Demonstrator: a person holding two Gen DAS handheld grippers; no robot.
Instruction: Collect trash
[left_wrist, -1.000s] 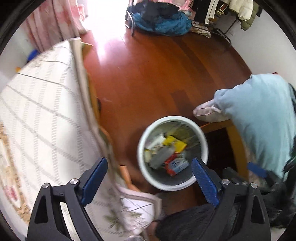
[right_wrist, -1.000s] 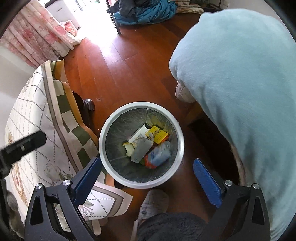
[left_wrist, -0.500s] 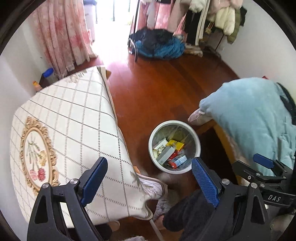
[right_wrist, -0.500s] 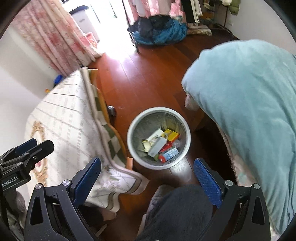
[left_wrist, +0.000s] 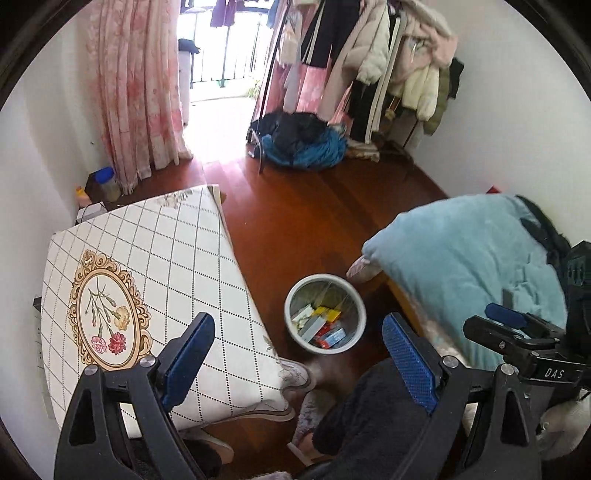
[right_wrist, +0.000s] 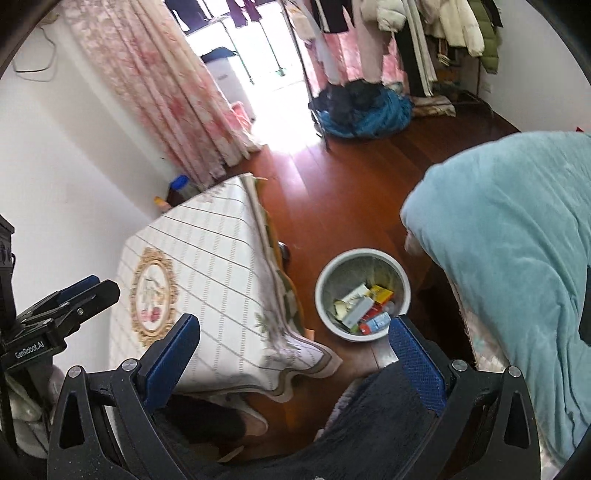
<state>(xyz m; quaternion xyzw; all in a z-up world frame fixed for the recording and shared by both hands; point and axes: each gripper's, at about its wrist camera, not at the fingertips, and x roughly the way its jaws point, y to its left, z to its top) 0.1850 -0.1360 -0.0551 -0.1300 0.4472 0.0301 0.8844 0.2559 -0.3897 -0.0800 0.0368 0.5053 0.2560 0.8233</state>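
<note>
A round grey waste bin (left_wrist: 354, 299) stands on the wooden floor between a table and a bed; it also shows in the right wrist view (right_wrist: 400, 275). It holds several pieces of trash (left_wrist: 320, 324), among them a yellow box, a white carton and red and blue packets, also seen in the right wrist view (right_wrist: 365, 308). My left gripper (left_wrist: 301, 356) is open and empty, high above the bin. My right gripper (right_wrist: 295, 360) is open and empty, also high above it. Each gripper shows at the edge of the other's view.
A table with a white checked cloth (left_wrist: 155, 280) stands left of the bin. A bed with a light blue blanket (left_wrist: 465, 266) is on the right. Pink curtains (left_wrist: 136, 85), a clothes rack (left_wrist: 376, 62) and a blue-black heap of clothes (left_wrist: 306, 142) are at the back. The person's dark-clad leg (left_wrist: 373, 413) is below.
Both grippers have risen well away from the bin, which looks much smaller now. More of the room and the tabletop has come into view. Both stay open and empty.
</note>
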